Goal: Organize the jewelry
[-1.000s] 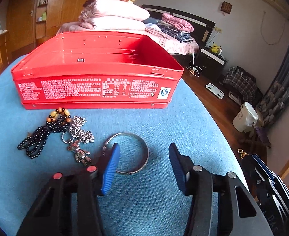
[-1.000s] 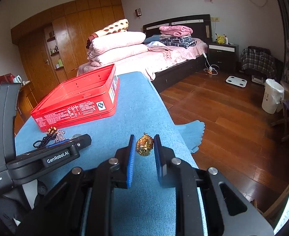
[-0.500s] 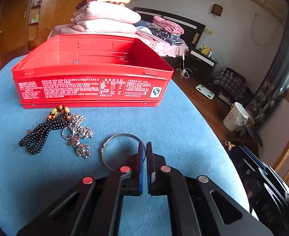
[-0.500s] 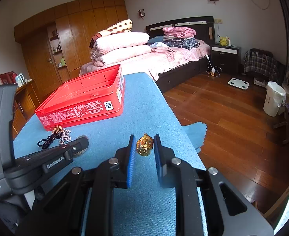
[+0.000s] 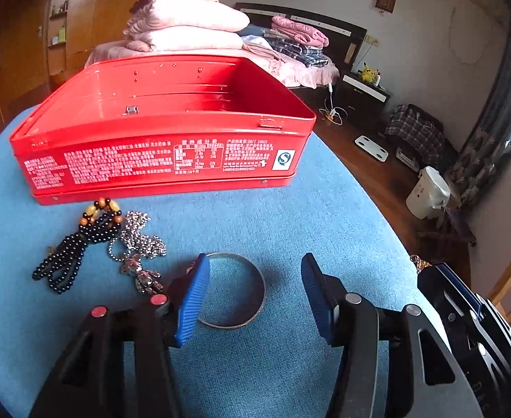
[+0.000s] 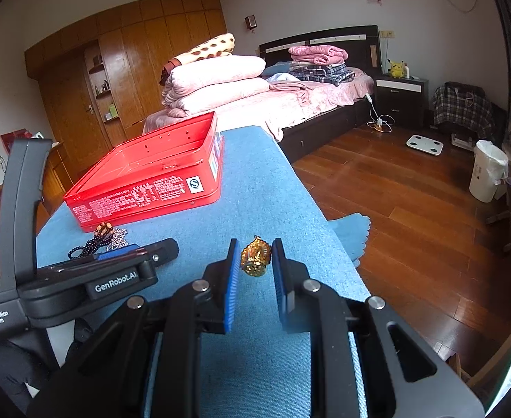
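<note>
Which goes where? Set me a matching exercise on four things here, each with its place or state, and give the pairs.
1 red tin
2 silver bangle
3 gold pendant
4 black bead string

A held in the right gripper
B flat on the blue cloth by the left gripper
C open-topped, farthest back
D beside the silver chain

Pairs: 1-C, 2-B, 3-A, 4-D.
The left gripper's jaws have just been opening; they grip nothing.
</note>
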